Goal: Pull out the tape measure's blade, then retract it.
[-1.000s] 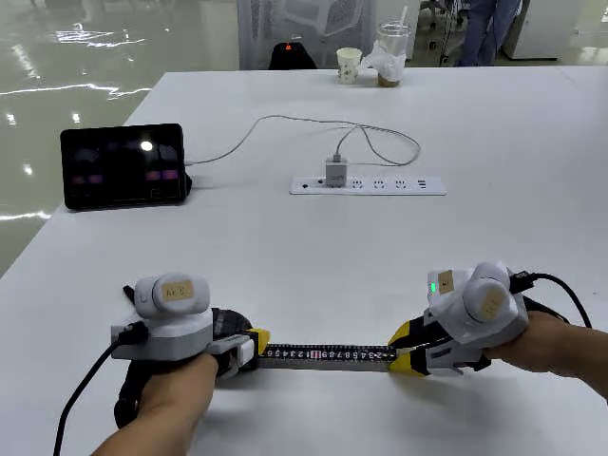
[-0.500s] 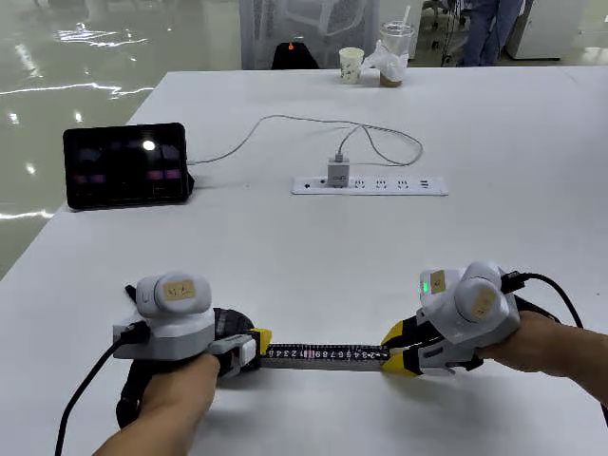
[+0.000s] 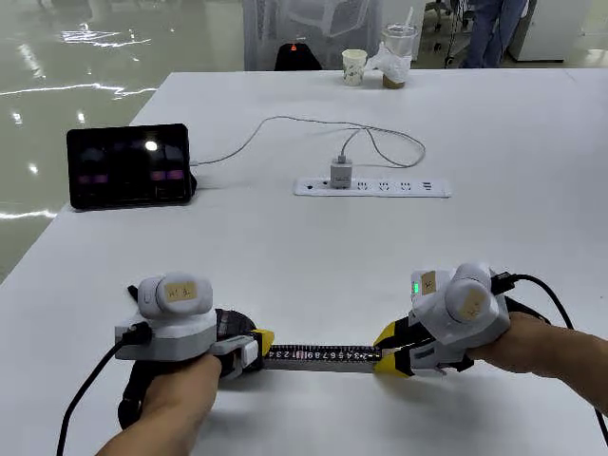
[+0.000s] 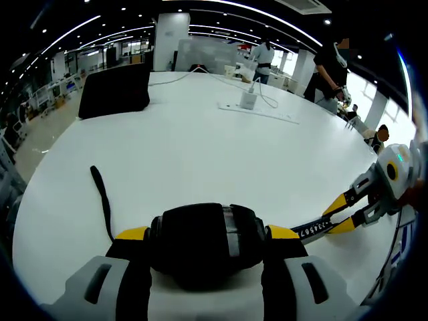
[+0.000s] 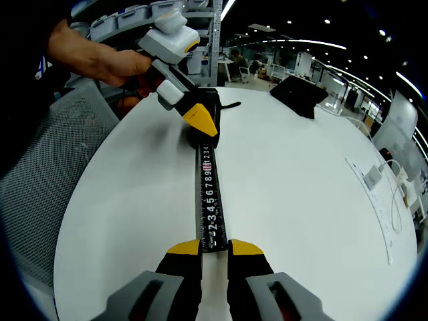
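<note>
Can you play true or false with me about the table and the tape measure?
1. The left hand-held gripper grips the black case. True.
2. The blade is all tucked inside. False: it stretches out to the right hand-held gripper, which pinches its end.
3. A charger is plugged into the power strip. True.
4. The tablet sits right of the power strip. False: it sits to its left.

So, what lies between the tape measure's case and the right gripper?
The pulled-out blade spans that stretch over the white table, seen in the head view and right gripper view.
</note>
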Demonstrator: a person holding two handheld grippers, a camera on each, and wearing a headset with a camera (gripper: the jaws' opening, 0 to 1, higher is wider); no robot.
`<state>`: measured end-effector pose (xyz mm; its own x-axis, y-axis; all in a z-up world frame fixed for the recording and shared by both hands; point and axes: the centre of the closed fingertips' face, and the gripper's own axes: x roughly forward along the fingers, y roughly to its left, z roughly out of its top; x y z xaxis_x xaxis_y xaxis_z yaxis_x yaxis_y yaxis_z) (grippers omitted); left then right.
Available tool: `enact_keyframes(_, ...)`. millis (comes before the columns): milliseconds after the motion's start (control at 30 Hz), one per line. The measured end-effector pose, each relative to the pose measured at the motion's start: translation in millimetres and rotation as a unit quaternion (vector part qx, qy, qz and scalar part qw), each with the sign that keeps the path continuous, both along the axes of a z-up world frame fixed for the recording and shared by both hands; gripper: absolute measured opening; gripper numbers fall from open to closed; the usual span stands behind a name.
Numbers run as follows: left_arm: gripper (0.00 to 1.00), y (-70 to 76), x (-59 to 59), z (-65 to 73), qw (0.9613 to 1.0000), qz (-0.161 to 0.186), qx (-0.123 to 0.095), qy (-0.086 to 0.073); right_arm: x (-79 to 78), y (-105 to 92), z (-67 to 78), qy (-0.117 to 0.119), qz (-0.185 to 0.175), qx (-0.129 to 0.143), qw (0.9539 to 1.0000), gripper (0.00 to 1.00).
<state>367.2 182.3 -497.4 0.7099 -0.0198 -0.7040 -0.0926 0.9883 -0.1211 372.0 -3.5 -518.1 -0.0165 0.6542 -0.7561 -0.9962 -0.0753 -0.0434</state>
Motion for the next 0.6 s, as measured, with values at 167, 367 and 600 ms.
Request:
enact_keyframes(167,0.62,-0.1,-0.3,0.4,1.0,0.0,-0.002,0.0,-0.8,4.0,-0.6,0.001,0.002,0.001,1.0,0.1)
enact_keyframes(367,0.62,0.1,-0.2,-0.2,1.0,0.0,-0.003,0.001,-1.2,9.0,-0.6,0.001,0.004,0.002,1.0,0.1)
enact_keyframes(600,0.62,0.0,-0.7,0.0,1.0,0.001,-0.005,0.0,-1.6,13.1,-0.6,0.002,0.005,0.002,1.0,0.11)
